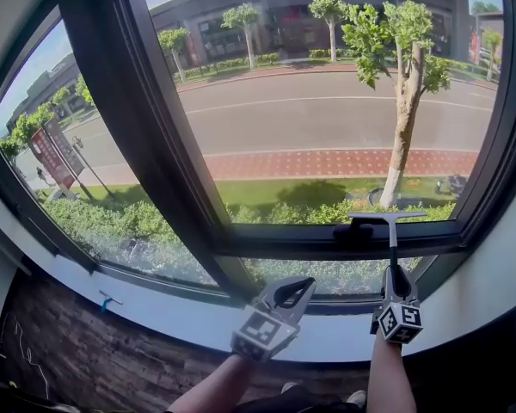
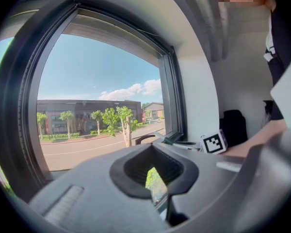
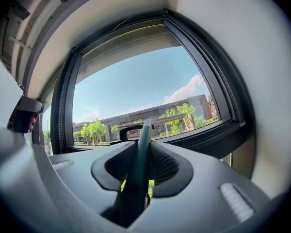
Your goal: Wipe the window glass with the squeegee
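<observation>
Right gripper (image 1: 394, 275) clamping upright squeegee (image 1: 388, 219), blade at window glass (image 1: 327, 127) bottom, left gripper (image 1: 291, 292) closed, empty

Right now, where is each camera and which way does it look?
Head view: on the head, looking down at the window; forearms, left gripper, right gripper show.
Left gripper view: on that gripper, looking along its shut, empty jaws at the window; right forearm shows.
Right gripper view: on that gripper, looking along the gripped squeegee, up at the window.
Shared: all see the window; head and right gripper views see the squeegee.
</observation>
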`<state>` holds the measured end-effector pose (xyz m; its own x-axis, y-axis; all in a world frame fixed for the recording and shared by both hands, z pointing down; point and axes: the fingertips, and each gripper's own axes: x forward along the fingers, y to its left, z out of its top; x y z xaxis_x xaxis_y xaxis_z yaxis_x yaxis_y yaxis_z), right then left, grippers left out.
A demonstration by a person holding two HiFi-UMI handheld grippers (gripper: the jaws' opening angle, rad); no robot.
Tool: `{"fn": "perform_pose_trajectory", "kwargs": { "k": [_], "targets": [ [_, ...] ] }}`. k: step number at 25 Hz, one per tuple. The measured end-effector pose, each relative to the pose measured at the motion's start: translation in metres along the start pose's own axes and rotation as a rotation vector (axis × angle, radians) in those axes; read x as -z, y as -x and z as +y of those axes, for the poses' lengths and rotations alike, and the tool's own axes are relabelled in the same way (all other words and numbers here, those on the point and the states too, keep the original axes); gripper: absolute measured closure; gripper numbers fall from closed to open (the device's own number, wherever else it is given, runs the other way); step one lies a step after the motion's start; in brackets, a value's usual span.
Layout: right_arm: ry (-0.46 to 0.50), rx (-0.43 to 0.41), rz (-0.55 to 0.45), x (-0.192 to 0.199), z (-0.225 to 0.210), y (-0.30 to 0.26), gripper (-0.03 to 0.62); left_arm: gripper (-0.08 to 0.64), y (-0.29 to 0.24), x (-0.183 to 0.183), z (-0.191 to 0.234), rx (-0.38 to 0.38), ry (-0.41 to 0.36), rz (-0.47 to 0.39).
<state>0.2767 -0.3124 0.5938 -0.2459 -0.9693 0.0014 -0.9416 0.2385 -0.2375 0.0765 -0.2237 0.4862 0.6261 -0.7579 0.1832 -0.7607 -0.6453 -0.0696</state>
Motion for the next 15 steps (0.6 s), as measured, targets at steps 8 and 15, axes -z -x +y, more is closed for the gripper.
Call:
{"fn": "perform_pose_trajectory", "kwargs": {
  "k": [8,15],
  "targets": [
    [-0.014,0.002,0.005,-0.001,0.000,0.000,0.494,0.557,0.003,-0.001,0.003,-0.009,0.003,-0.006],
    [-0.015,-0.008,-0.011,-0.011,0.003,0.008,0.494,0.557,0.007,-0.008,0.006,-0.004,-0.001,-0.036]
  ]
}}
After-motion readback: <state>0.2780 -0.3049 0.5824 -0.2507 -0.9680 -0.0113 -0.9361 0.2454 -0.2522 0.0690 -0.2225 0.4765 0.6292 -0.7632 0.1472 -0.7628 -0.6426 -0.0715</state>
